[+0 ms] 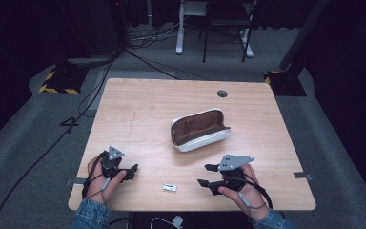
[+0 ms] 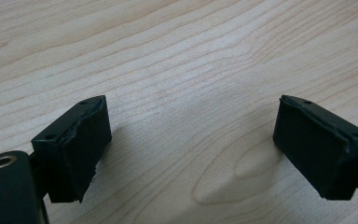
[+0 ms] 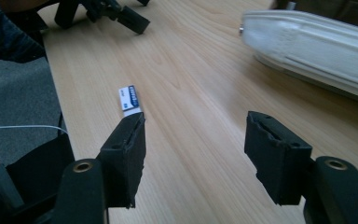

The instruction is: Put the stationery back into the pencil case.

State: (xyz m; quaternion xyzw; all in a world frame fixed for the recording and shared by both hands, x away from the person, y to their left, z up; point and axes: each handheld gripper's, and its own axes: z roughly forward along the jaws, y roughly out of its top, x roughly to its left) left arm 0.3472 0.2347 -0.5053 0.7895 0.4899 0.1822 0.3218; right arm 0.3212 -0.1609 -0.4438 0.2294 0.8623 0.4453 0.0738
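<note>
An open white case (image 1: 200, 130) with a brown lining lies in the middle of the wooden table (image 1: 138, 109). In the right gripper view the case (image 3: 317, 42) shows its white shell at the upper right. A small white and blue card (image 1: 169, 188) lies flat near the front edge, between the two grippers. My left gripper (image 1: 132, 171) rests at the front left, open, with bare wood between its jaws (image 2: 191, 140). My right gripper (image 1: 206, 175) is at the front right, open and empty (image 3: 196, 135), pointing left. The card (image 3: 130, 99) lies just beyond its left jaw.
The left gripper (image 3: 121, 14) shows far off in the right gripper view. A round cable hole (image 1: 222, 93) sits near the table's far edge. Cables, a stand base with yellow and black tape (image 1: 57, 81) and chair legs (image 1: 224, 38) stand on the grey floor beyond.
</note>
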